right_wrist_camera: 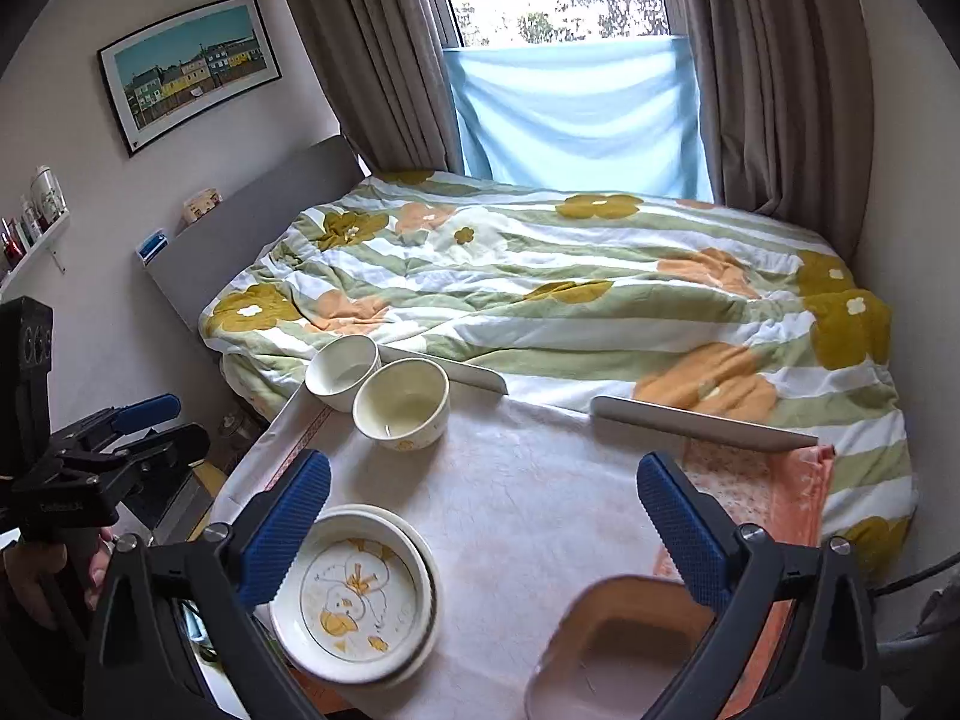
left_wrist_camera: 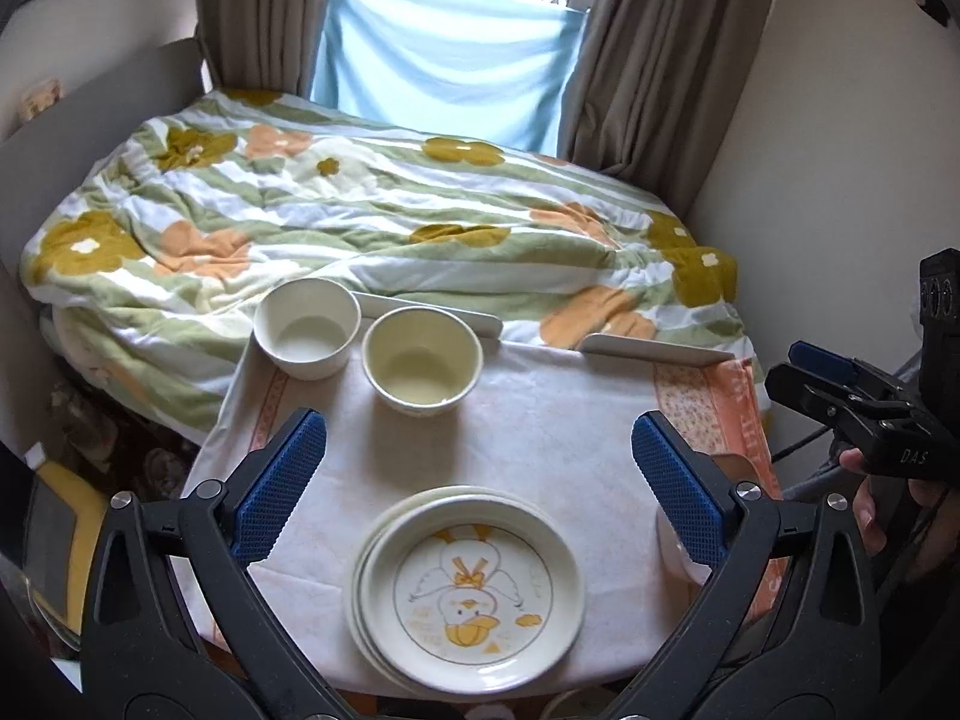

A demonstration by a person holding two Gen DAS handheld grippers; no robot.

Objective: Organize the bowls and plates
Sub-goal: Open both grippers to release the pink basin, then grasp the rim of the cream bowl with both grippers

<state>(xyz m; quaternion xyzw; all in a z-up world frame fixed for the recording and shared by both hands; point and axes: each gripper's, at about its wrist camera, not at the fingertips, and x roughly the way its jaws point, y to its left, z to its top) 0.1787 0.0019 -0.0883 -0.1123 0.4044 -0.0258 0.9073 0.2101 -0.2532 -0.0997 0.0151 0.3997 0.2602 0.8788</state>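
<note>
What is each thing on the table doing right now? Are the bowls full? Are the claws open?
White bowl: upright, empty.
Cream bowl: upright, empty.
Duck plate: face up, stacked on other plates.
Brown container: upright, empty.
Left claw: open, holding nothing.
Right claw: open, holding nothing.

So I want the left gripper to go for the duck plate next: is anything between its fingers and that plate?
Nothing visible does. The left gripper is open above the bare tablecloth, with the duck plate directly below and between its fingers.
</note>
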